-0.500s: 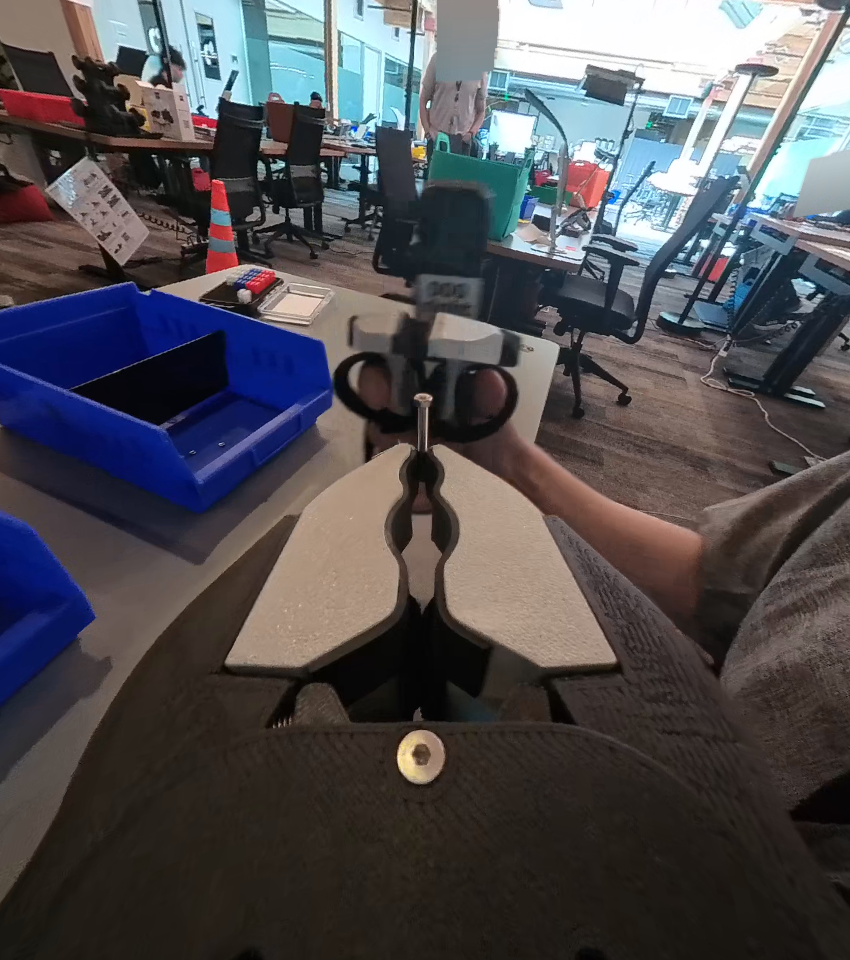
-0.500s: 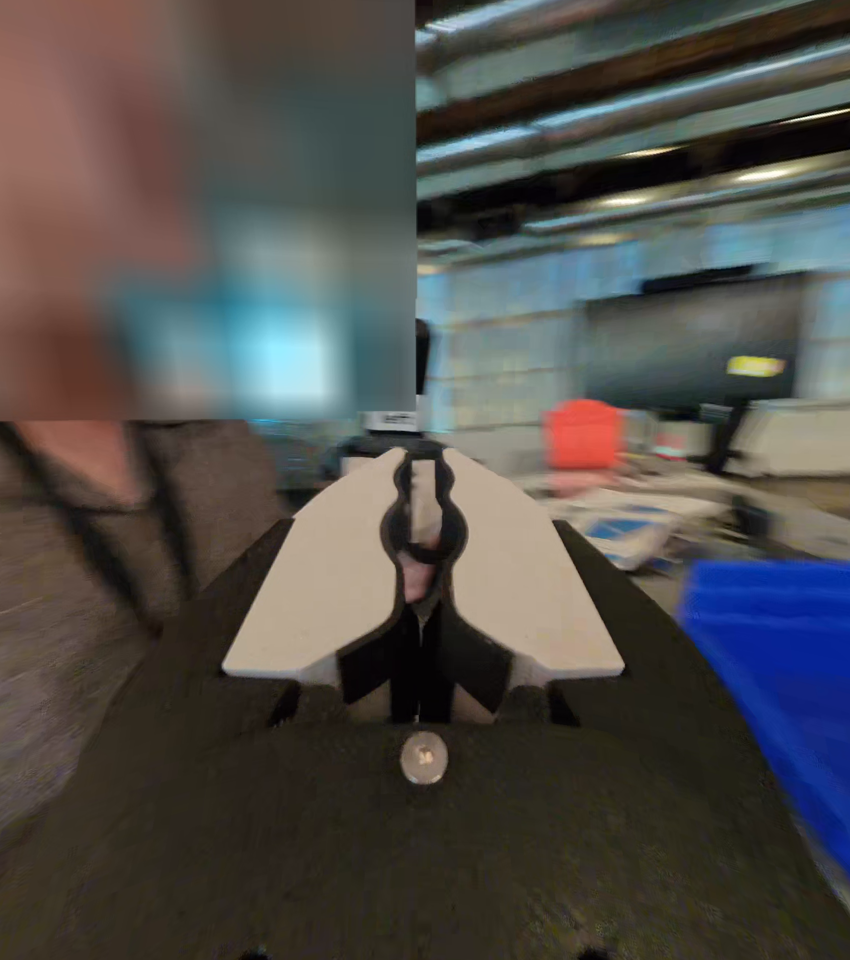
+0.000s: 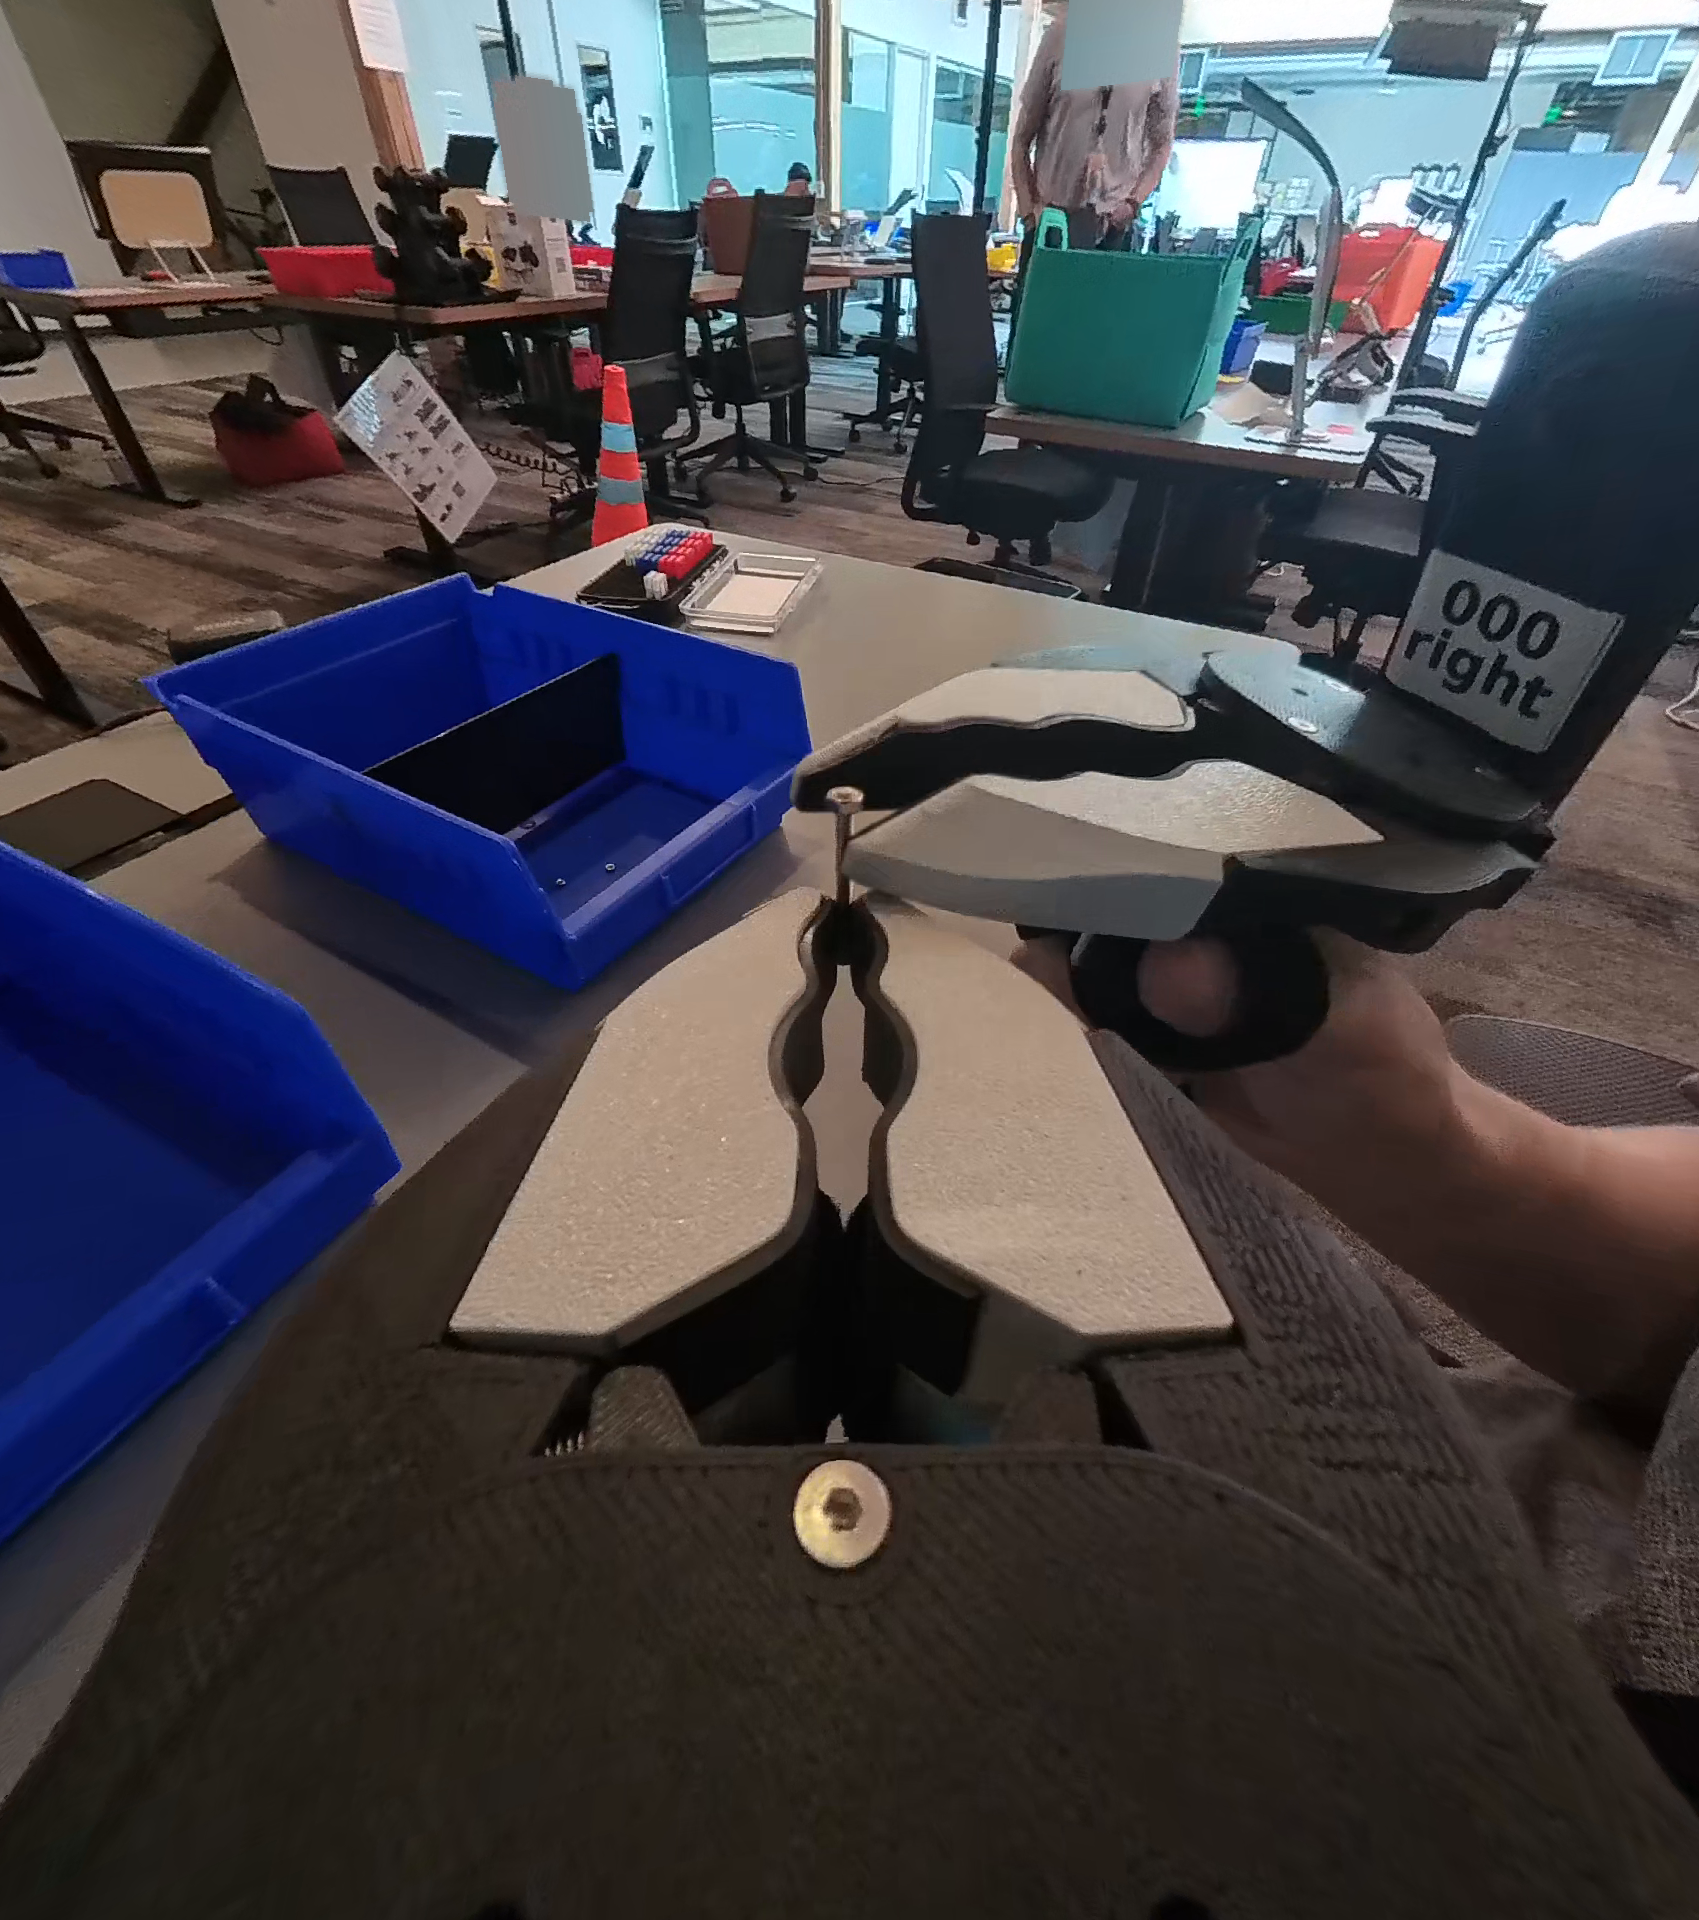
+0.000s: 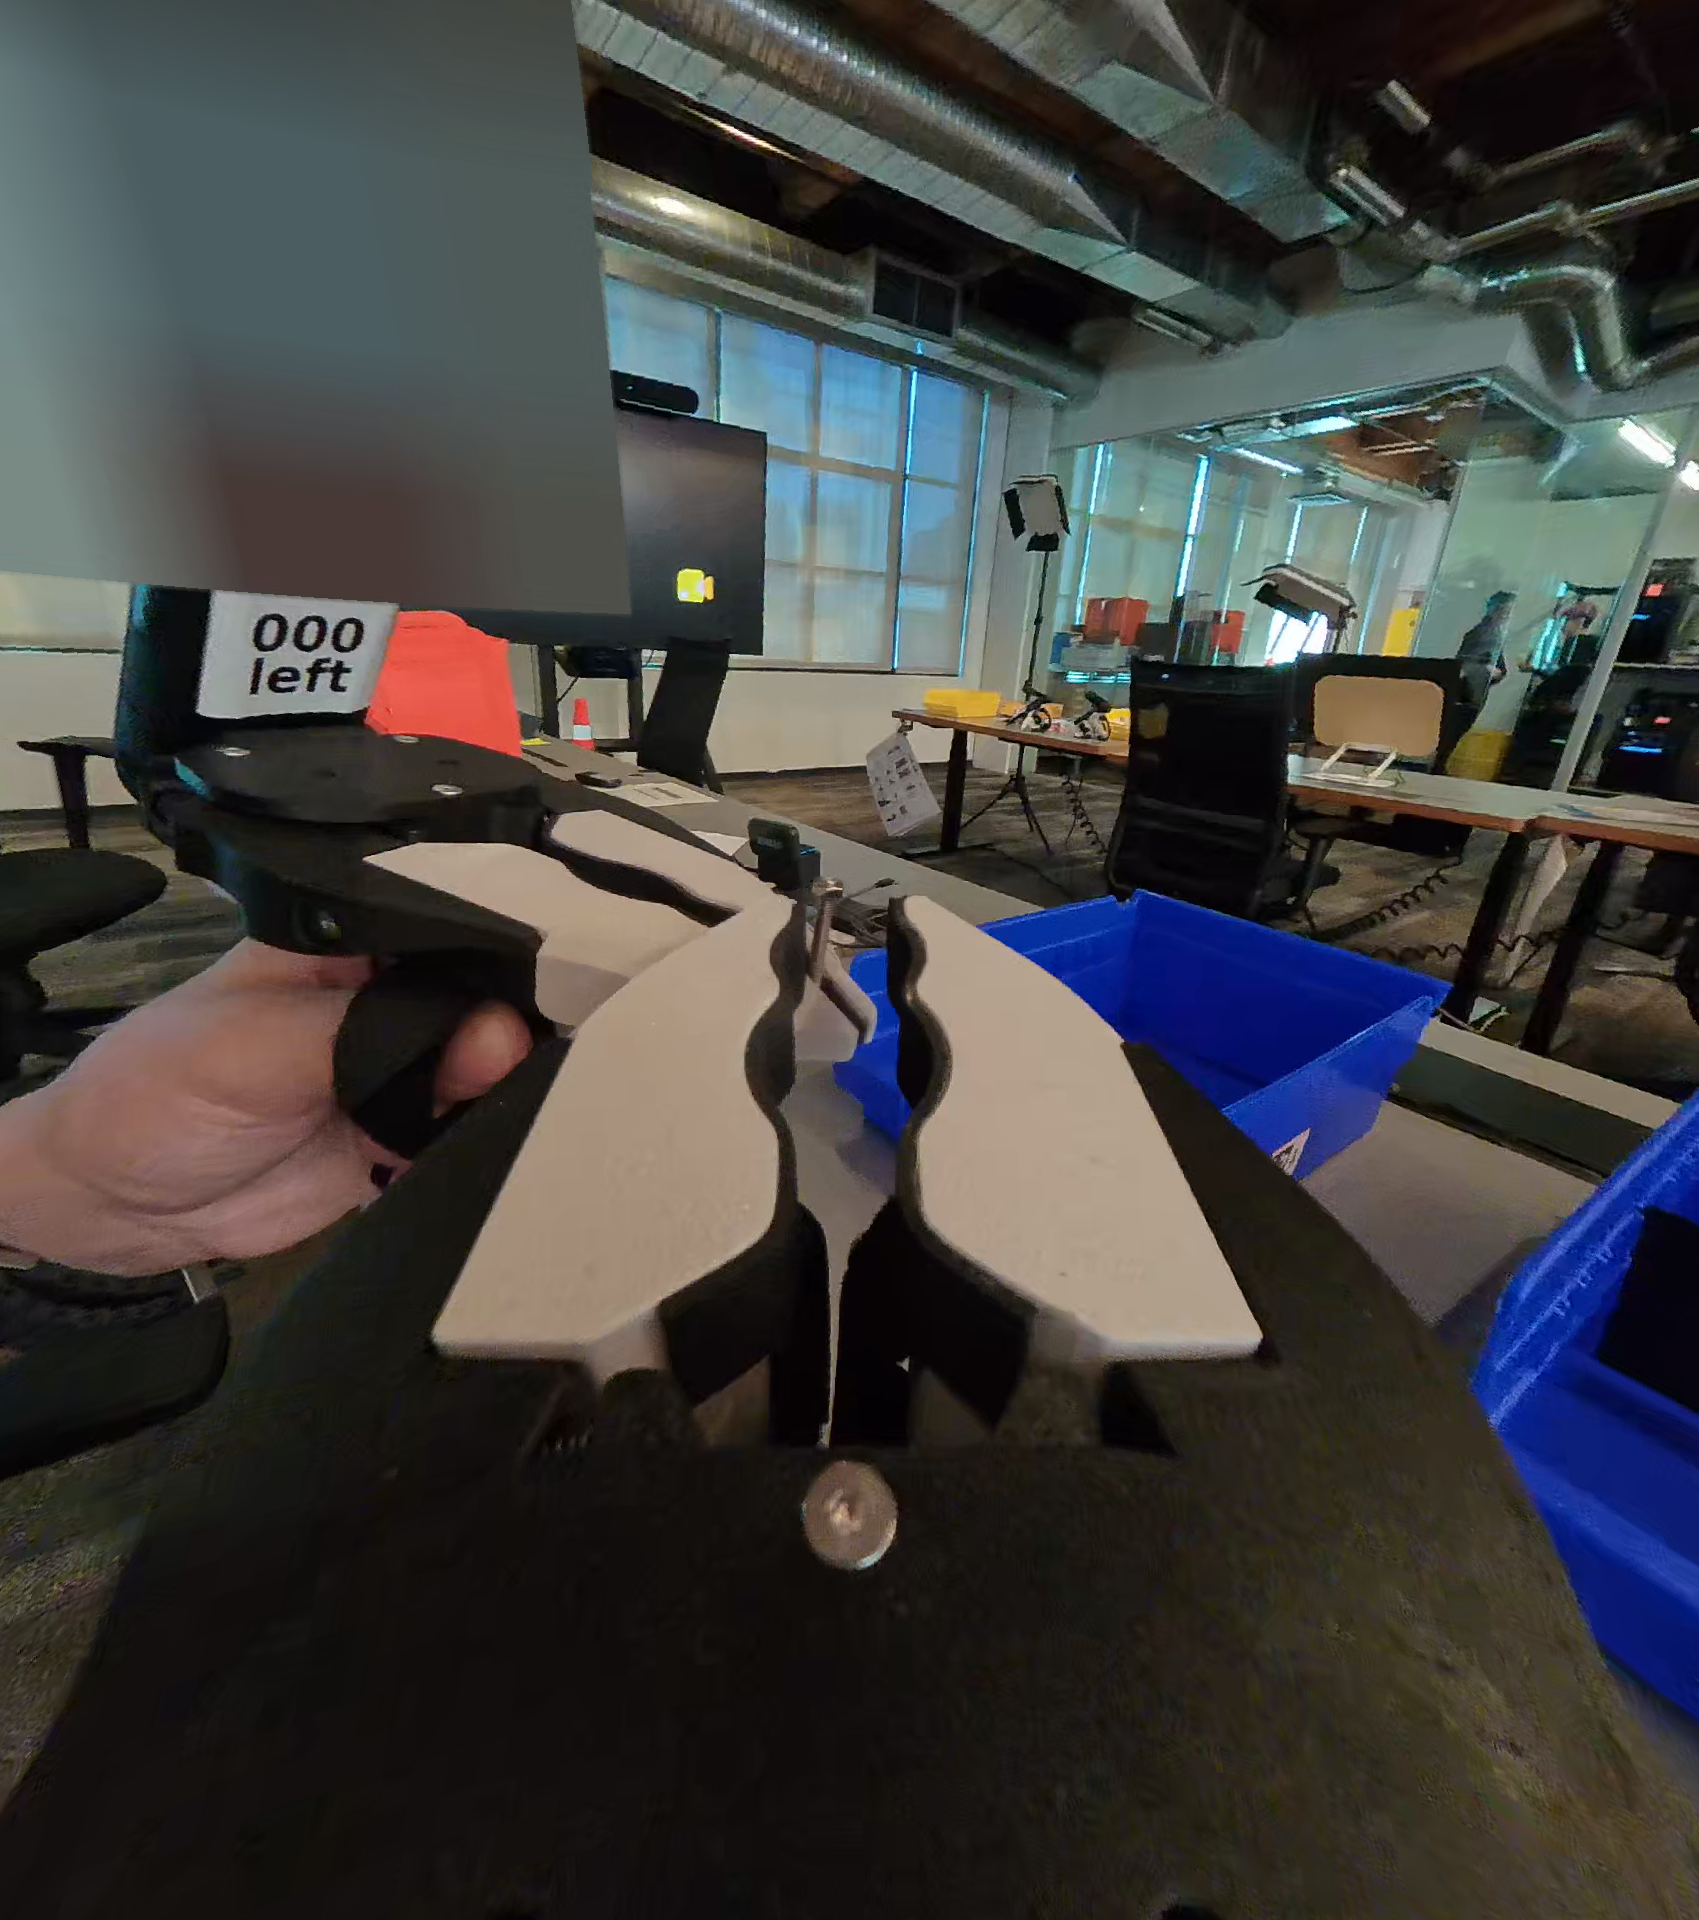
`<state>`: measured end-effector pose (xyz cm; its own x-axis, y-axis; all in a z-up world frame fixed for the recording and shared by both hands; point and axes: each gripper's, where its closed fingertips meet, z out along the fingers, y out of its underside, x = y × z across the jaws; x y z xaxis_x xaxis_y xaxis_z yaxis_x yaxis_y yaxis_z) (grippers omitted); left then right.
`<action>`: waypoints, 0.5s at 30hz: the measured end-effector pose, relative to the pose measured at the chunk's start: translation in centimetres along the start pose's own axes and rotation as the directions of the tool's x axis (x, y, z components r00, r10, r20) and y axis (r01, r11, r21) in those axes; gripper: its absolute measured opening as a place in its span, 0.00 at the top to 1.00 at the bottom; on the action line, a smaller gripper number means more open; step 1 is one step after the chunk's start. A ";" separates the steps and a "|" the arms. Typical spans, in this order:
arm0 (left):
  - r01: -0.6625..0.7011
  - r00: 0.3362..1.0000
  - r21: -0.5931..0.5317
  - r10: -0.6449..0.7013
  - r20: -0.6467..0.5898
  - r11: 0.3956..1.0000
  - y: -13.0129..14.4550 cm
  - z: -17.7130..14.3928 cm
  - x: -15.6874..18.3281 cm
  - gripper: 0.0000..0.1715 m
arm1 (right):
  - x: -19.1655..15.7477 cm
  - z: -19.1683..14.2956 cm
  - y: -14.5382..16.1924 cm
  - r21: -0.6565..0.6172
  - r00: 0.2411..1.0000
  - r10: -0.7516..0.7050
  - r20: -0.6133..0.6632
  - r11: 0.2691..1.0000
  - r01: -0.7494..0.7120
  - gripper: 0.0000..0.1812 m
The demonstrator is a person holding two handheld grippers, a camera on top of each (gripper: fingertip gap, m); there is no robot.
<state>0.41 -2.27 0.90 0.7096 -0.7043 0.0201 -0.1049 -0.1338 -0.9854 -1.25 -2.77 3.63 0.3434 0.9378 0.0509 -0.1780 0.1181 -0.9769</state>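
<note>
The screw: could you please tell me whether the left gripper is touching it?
Touching. The left wrist view shows the left gripper shut on the screw, whose shaft stands upright, pinched between the gripper's tips.

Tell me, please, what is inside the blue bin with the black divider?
The blue bin holds an upright black divider; a few small specks, perhaps screws, lie on its floor in front. The floor behind the divider and under the near wall is hidden.

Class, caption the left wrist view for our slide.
Left gripper pinches a screw upright; right gripper open around its head, beside blue bins.
</note>
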 end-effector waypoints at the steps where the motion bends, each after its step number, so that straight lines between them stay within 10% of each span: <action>1: 0.000 1.000 0.002 0.000 0.002 1.000 0.0 0.0 0.0 0.99 | -0.1 0.1 -0.1 0.008 1.000 -0.005 0.001 1.000 0.005 0.93; 11: 0.002 1.000 0.001 -0.002 -0.002 1.000 0.0 0.0 0.0 0.99 | -0.2 0.2 -0.5 0.040 1.000 0.008 0.010 0.999 -0.008 0.97; 15: -0.002 0.998 0.020 0.003 -0.070 1.000 -0.3 0.0 0.9 0.99 | -0.7 -0.3 -1.0 0.079 0.979 0.021 0.205 0.996 -0.038 0.97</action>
<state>1.09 -2.89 1.25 0.6586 -0.7519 0.0289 -0.0922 -0.1187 -0.9886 -1.03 -3.65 4.51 0.1431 0.9871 0.0715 -0.2636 0.1076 -0.9586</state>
